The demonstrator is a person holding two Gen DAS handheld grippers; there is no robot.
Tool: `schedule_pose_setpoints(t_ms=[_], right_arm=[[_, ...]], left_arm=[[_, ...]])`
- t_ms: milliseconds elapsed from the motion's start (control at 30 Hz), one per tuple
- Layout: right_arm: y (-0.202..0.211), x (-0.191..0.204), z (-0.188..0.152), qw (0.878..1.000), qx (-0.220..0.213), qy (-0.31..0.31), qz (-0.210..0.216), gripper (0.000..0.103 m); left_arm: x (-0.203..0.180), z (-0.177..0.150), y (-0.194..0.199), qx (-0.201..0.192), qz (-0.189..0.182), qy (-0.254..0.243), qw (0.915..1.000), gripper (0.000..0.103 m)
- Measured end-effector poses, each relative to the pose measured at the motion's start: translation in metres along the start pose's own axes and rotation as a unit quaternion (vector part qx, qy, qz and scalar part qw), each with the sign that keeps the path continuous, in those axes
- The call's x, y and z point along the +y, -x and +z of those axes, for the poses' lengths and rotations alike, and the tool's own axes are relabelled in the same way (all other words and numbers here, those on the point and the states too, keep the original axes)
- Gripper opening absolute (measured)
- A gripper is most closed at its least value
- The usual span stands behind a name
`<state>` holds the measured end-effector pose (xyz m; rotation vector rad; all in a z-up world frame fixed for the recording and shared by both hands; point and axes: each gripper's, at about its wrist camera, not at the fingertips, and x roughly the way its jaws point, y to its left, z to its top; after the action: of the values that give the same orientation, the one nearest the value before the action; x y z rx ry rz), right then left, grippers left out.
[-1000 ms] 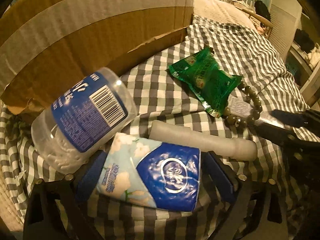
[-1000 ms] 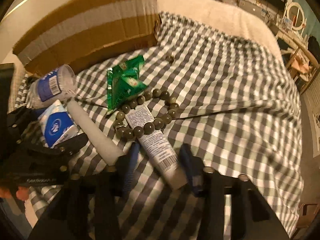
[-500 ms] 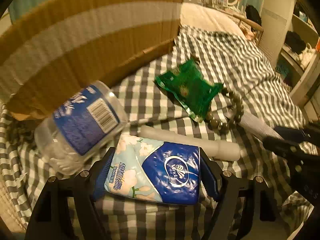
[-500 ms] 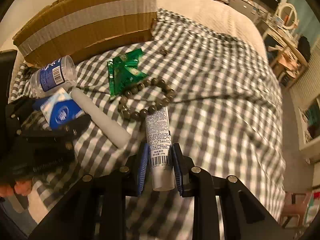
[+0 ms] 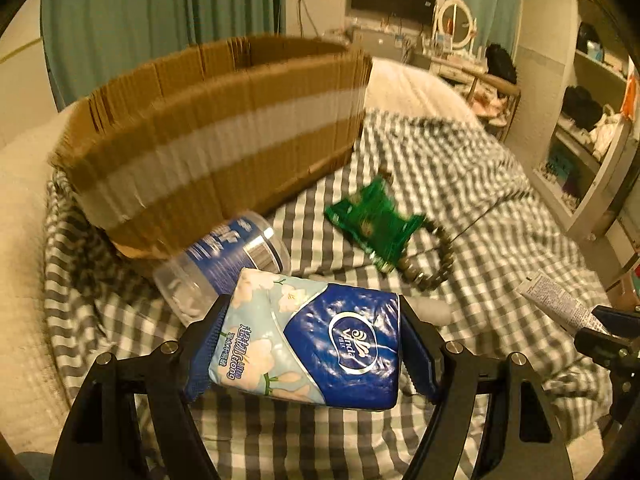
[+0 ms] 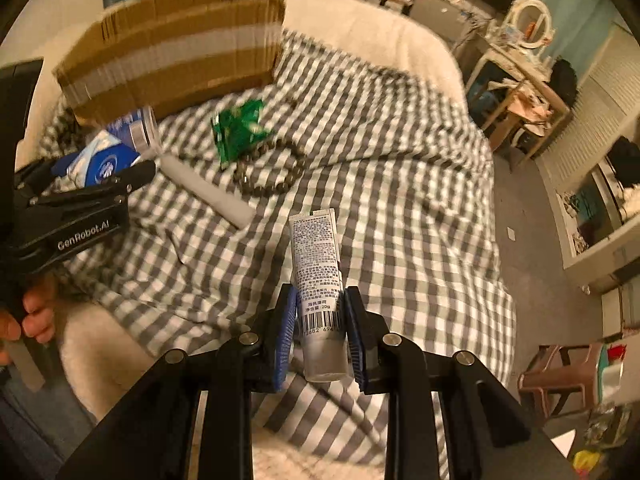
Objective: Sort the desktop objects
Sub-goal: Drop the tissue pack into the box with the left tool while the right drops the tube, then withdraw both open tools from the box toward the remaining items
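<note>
- Tissue pack [image 5: 312, 344] clamped in left gripper [image 5: 314, 350], lifted off the checked blanket [image 6: 400, 200].
- Tube [image 6: 318, 280] pinched in right gripper [image 6: 318, 326], also lifted.
- Left lying: white stick [image 6: 208, 192], bead bracelet [image 6: 268, 178], green packet [image 5: 374, 220], plastic jar [image 5: 224, 260].
- Cardboard box [image 5: 216, 136] behind; contents hidden. Sorting looks barely begun.

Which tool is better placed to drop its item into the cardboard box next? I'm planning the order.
Left, probably. The left tool grips the tissue pack with the cardboard box just ahead; the right tool, holding the tube, sits farther from it.
</note>
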<state>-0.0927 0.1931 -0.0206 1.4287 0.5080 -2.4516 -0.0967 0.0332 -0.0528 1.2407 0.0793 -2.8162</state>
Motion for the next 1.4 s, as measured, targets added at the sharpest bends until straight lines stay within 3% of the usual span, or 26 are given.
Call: schedule_pose_setpoints(t_ms=[133,367,600,867,1167,1200,1267,1333,1400], right_arm=[[0.027,-0.001,0.004,0.999,-0.032,-0.026,0.005,0.024],[0.058,0.016,0.040,0.993,-0.095,-0.048,0.053,0.024],[0.071,0.053,0.103,0.978,-0.159,-0.057,0.122,0.024],[0.044,0.096,0.185,0.967,-0.187,-0.055,0.163,0.024],[-0.021,0.109,0.240,0.962,-0.168,-0.097,0.191,0.025],[-0.024,0.109,0.244,0.960,-0.176,-0.101,0.192,0.028],[-0.026,0.106,0.247,0.957,-0.185,-0.117,0.190,0.071],[-0.022,0.099,0.243,0.952,-0.202,-0.139,0.183,0.072],[-0.016,0.094,0.238,0.952,-0.205,-0.143,0.178,0.072]], left_arm=[[0.008,0.008,0.023,-0.027,-0.001,-0.001,0.9996,0.079],[0.033,0.032,0.047,-0.028,-0.029,0.021,0.9989,0.079],[0.072,0.093,0.069,-0.069,-0.027,0.016,0.9971,0.079],[0.129,0.157,0.026,-0.064,0.004,0.036,0.9973,0.079],[0.154,0.171,-0.032,-0.036,0.015,0.024,0.9989,0.081],[0.155,0.172,-0.035,-0.039,0.012,0.027,0.9988,0.083],[0.156,0.172,-0.038,-0.042,0.020,0.031,0.9984,0.103],[0.156,0.171,-0.039,-0.040,0.040,0.031,0.9979,0.103],[0.154,0.166,-0.036,-0.038,0.029,0.023,0.9986,0.103]])
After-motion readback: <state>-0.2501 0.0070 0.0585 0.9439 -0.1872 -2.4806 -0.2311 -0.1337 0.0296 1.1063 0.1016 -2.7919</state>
